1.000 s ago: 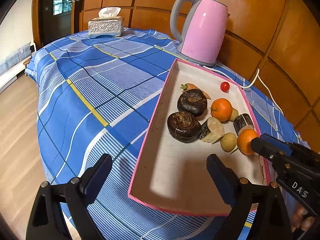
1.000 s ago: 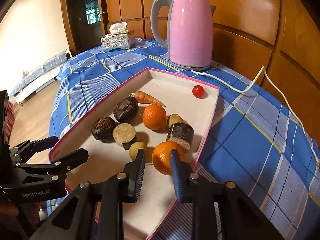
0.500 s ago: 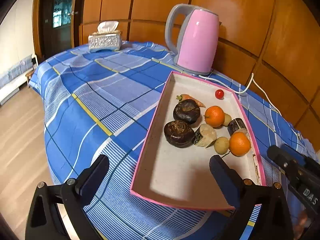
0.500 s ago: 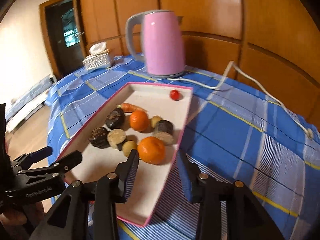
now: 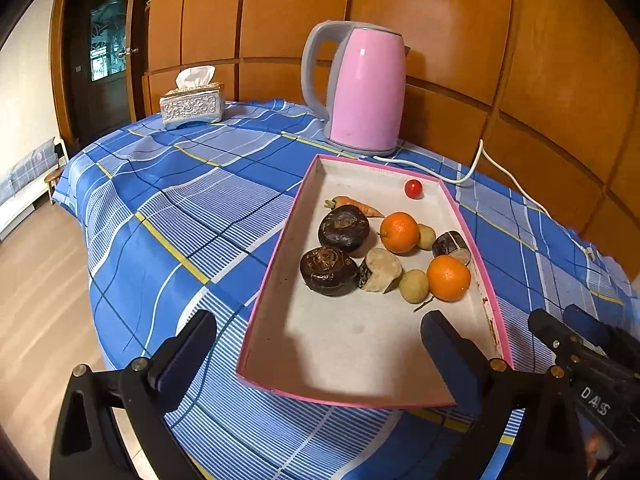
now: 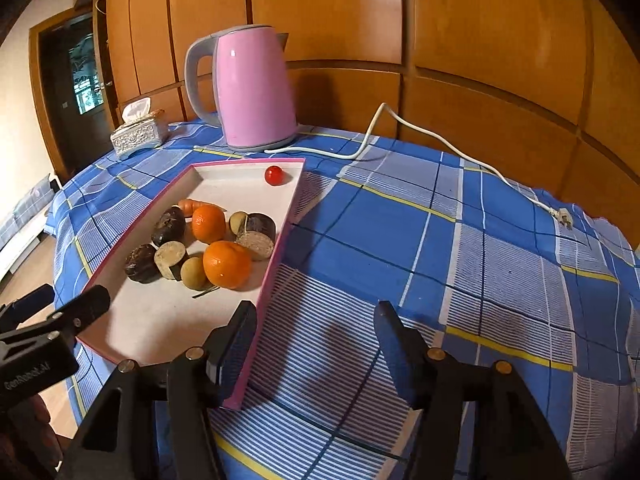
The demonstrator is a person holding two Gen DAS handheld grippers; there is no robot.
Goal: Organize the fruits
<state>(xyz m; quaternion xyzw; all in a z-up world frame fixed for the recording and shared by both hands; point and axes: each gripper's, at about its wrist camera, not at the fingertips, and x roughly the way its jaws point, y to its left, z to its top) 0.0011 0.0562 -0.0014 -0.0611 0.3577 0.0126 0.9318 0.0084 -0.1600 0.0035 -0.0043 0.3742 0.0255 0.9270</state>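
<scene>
Jaws of the left gripper (image 5: 316, 354) spread wide and empty above the near end of the pink-edged tray (image 5: 280, 264). Jaws of the right gripper (image 6: 316, 344) just been opening, part-way apart, nothing between them, hanging over the tray's near right edge and the blue checked cloth on the counter (image 6: 460, 248). In the tray, clustered mid-way: two oranges, the nearer (image 6: 227, 264) beside a small yellowish fruit (image 6: 193, 273); two dark round fruits; two cut dark pieces; a carrot (image 5: 354, 205); a cherry tomato (image 6: 274, 175) alone at the far end. Pink kettle (image 6: 254, 88) and tissue box (image 5: 192, 105) behind. No loose fruit visible on the cloth; gathering apparently done, perhaps only sorting left.
</scene>
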